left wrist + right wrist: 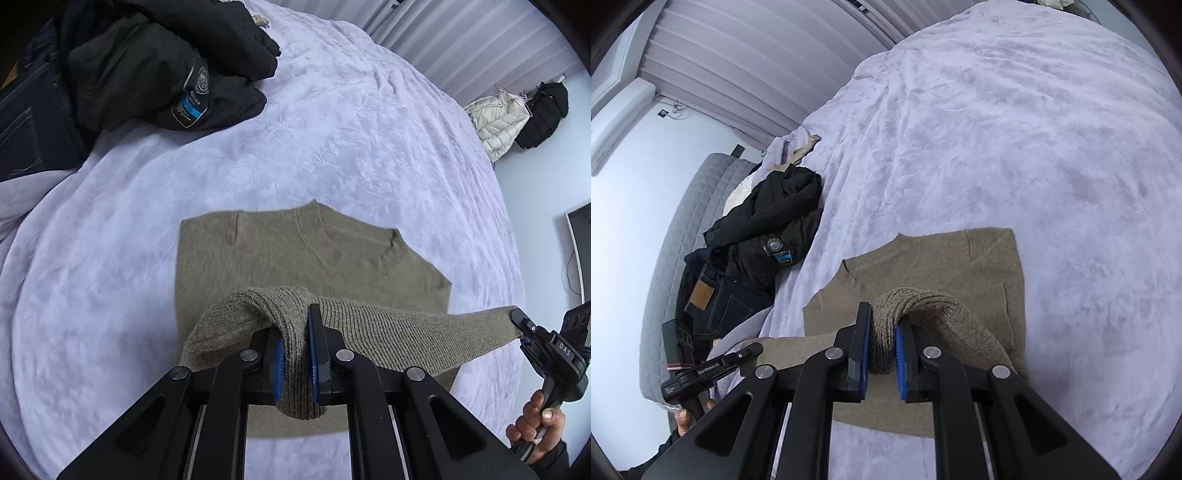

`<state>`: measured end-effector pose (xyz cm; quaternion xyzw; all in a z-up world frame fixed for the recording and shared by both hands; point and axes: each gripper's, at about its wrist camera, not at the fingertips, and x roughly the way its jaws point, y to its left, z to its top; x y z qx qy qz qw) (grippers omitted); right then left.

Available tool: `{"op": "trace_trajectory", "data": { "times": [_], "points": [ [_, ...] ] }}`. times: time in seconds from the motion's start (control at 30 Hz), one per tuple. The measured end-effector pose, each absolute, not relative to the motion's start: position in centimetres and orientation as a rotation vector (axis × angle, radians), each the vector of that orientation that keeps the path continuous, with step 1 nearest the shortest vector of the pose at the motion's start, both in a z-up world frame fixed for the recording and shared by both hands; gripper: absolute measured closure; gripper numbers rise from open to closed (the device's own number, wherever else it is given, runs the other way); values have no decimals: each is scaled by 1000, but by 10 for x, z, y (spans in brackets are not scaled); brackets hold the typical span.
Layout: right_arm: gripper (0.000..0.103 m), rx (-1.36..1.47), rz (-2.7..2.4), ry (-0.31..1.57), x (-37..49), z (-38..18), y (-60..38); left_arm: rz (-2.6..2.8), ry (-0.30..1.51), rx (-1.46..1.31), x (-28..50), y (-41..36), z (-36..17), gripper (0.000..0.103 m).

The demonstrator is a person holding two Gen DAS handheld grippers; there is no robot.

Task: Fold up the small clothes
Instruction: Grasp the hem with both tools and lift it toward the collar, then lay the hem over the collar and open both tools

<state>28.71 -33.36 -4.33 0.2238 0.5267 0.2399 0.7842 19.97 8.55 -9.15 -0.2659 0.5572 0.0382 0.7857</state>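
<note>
An olive-brown knit sweater (295,254) lies flat on the lilac bedspread (332,122), its sides folded in and its V-neck at the far end. My left gripper (295,332) is shut on the ribbed hem of the sweater and holds it lifted above the body. My right gripper (882,332) is shut on the other end of the same ribbed hem (923,306). The hem stretches taut between the two. The right gripper also shows in the left wrist view (517,317), and the left gripper in the right wrist view (753,349).
A pile of black jackets (159,70) and dark jeans (26,122) lies at the bed's far left, also in the right wrist view (768,229). A grey quilted headboard (683,229) stands beyond. Coats (517,114) hang on the wall. Curtains (461,33) run behind the bed.
</note>
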Motion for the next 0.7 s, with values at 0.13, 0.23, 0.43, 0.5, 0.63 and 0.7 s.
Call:
{"op": "trace_trajectory", "data": {
  "times": [0.13, 0.23, 0.43, 0.5, 0.63, 0.7],
  "points": [
    [91, 457, 479, 1173, 329, -80, -321, 98, 1261, -586, 243, 97, -138, 91],
    [91, 416, 446, 1222, 356, -115, -311, 155, 1358, -561, 263, 99, -182, 87],
    [50, 377, 353, 1319, 392, -165, -301, 137, 1392, -771, 270, 124, -212, 60],
    [18, 381, 308, 1296, 395, -161, -308, 114, 1341, -844, 264, 134, -199, 20],
    [18, 447, 277, 1248, 386, -138, -333, 108, 1230, -873, 235, 154, -159, 1],
    [18, 375, 297, 1228, 371, -125, -335, 83, 1179, -830, 218, 152, -140, 1]
  ]
}}
